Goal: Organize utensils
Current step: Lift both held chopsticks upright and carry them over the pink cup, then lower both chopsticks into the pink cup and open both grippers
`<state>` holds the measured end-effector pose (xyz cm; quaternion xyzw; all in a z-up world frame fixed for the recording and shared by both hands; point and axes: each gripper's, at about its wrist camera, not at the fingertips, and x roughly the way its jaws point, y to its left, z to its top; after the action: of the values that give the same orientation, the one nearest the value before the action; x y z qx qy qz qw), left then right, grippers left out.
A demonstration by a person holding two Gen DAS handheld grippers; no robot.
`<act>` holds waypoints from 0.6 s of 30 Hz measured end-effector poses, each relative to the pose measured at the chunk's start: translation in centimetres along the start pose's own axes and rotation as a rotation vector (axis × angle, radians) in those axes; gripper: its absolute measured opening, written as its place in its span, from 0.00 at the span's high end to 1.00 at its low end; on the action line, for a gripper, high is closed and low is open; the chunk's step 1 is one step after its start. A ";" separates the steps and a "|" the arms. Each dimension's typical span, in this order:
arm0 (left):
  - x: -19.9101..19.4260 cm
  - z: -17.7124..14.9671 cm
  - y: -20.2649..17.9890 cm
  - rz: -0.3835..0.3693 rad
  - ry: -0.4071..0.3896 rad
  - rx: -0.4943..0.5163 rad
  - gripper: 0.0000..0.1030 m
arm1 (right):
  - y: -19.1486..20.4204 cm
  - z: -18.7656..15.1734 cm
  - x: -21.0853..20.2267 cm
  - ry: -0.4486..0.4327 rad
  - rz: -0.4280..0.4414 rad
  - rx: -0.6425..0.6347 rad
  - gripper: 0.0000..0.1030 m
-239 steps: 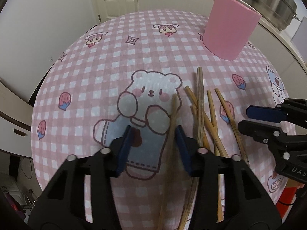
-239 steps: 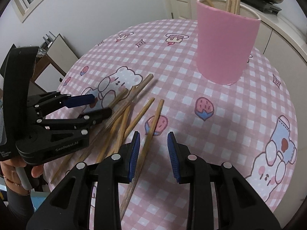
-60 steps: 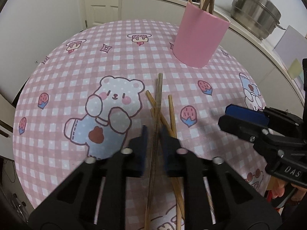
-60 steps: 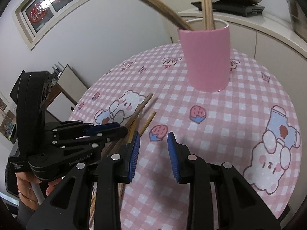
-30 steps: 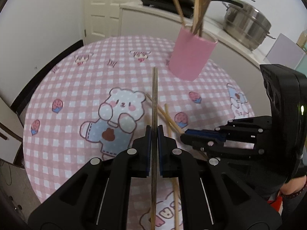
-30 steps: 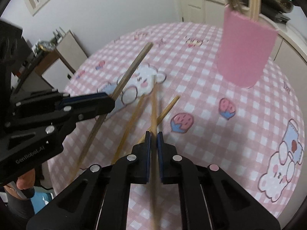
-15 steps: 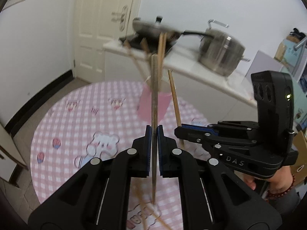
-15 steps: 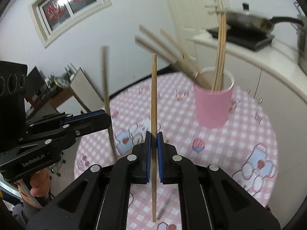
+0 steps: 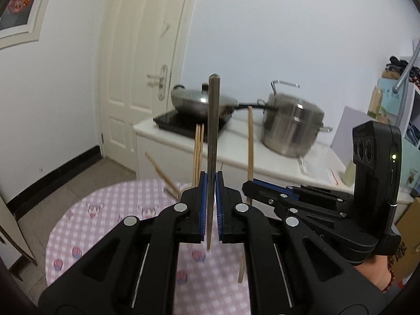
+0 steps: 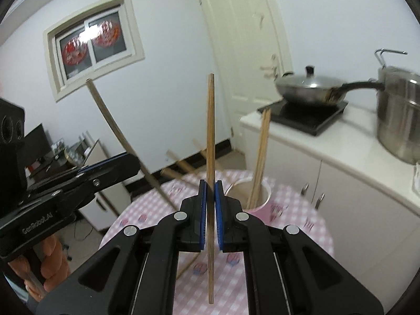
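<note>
My left gripper (image 9: 210, 207) is shut on a dark wooden chopstick (image 9: 212, 131) and holds it upright, high above the table. My right gripper (image 10: 210, 215) is shut on a lighter chopstick (image 10: 210, 131), also upright. The right gripper (image 9: 273, 197) shows in the left wrist view with its chopstick (image 9: 250, 147). The left gripper (image 10: 105, 170) and its chopstick (image 10: 115, 131) show in the right wrist view. The pink cup (image 10: 258, 202) stands on the table beyond my right gripper, with several chopsticks (image 10: 261, 155) standing in it. One chopstick (image 10: 187, 263) lies on the cloth.
The round table has a pink checked cloth (image 9: 110, 210). Behind it runs a white counter (image 10: 341, 152) with a cooktop, a lidded pan (image 10: 307, 89) and a steel pot (image 9: 291, 126). A white door (image 9: 141, 78) stands at the back.
Both grippers have closed on chopsticks from the table, lifted them and tilted upward. The views now face the counter and wall, and the cup sits lower in view.
</note>
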<state>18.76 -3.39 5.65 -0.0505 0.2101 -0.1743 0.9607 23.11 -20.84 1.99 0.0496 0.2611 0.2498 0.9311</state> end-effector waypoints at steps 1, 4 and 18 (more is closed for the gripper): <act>0.2 0.3 -0.1 0.002 -0.010 0.002 0.94 | -0.4 0.4 0.0 -0.020 -0.011 0.002 0.95; 1.2 1.5 -0.2 -0.003 -0.033 -0.004 0.94 | -1.1 1.3 0.4 -0.082 -0.041 0.003 0.95; 6.3 3.8 -0.2 0.032 -0.181 -0.030 0.94 | -3.4 4.2 3.8 -0.281 -0.099 -0.033 0.95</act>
<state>25.62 -5.77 6.68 -0.0770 0.1259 -0.1503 0.9776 29.57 -21.81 3.09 0.0560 0.1261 0.1982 0.9704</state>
